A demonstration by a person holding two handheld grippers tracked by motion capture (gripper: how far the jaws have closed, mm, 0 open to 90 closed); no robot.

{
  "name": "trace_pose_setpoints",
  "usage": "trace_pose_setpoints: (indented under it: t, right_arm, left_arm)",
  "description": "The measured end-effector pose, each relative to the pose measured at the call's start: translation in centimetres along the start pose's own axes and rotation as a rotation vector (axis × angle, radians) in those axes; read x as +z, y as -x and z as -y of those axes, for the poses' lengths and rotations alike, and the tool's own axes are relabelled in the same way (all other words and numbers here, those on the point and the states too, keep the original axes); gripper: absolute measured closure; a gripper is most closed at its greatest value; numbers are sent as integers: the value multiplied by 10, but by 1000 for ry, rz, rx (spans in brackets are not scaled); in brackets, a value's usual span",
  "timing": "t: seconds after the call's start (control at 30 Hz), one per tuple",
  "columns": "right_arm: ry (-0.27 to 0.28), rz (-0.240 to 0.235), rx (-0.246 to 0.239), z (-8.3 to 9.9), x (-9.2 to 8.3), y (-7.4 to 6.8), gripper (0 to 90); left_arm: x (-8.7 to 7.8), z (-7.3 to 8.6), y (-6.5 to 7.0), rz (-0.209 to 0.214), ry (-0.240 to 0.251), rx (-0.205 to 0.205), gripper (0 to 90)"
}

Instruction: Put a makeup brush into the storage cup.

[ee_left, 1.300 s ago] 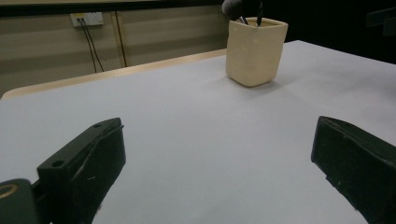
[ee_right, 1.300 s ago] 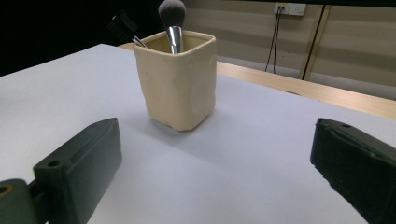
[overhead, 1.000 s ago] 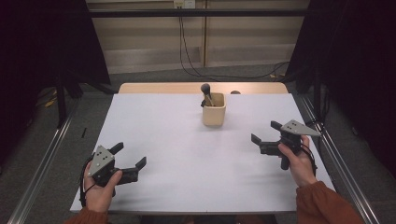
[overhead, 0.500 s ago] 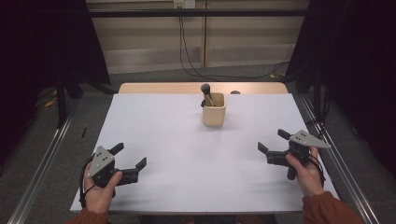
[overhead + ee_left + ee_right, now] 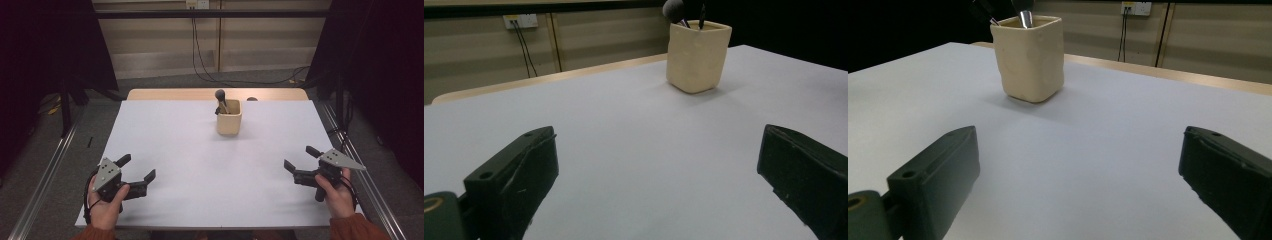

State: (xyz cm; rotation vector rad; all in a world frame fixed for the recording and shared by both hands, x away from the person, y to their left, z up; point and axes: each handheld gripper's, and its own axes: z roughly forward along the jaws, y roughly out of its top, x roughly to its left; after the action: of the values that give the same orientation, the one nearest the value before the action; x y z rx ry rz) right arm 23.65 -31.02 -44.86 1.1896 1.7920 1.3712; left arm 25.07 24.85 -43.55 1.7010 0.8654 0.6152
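Observation:
A cream square cup [image 5: 229,121] stands at the far middle of the white table top [image 5: 200,170], with a dark round-headed brush [image 5: 220,95] and other thin handles sticking out of it. At the near left, a hand holds my left gripper [image 5: 137,167] open and empty just above the table. My right gripper [image 5: 299,157] is held at the near right, also open and empty. The left gripper view has the cup [image 5: 698,55] far ahead to the right, between my wide jaws [image 5: 656,165]. The right gripper view has the cup [image 5: 1032,57] ahead to the left, beyond its spread jaws [image 5: 1078,165].
A wooden strip [image 5: 170,94] edges the table's far side, with a small dark object [image 5: 252,99] on it. Metal rails [image 5: 45,170] run along both sides of the table. Cables [image 5: 200,55] hang down the back wall.
My right gripper has drawn back toward the near edge and slightly to the right, staying open. The left gripper and the cup have not moved.

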Motion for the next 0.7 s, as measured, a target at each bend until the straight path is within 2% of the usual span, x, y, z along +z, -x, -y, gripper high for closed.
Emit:
trace_pose_setpoints:
  t: [0.43,0.7]
  right_arm:
    - [-5,8,-10,11,-15,0,20]
    - [-6,-8,-6,11,-12,1,13]
  left_arm:
    - [-4,1,2,4,-2,2,30]
    - [-3,1,0,2,0,-6,28]
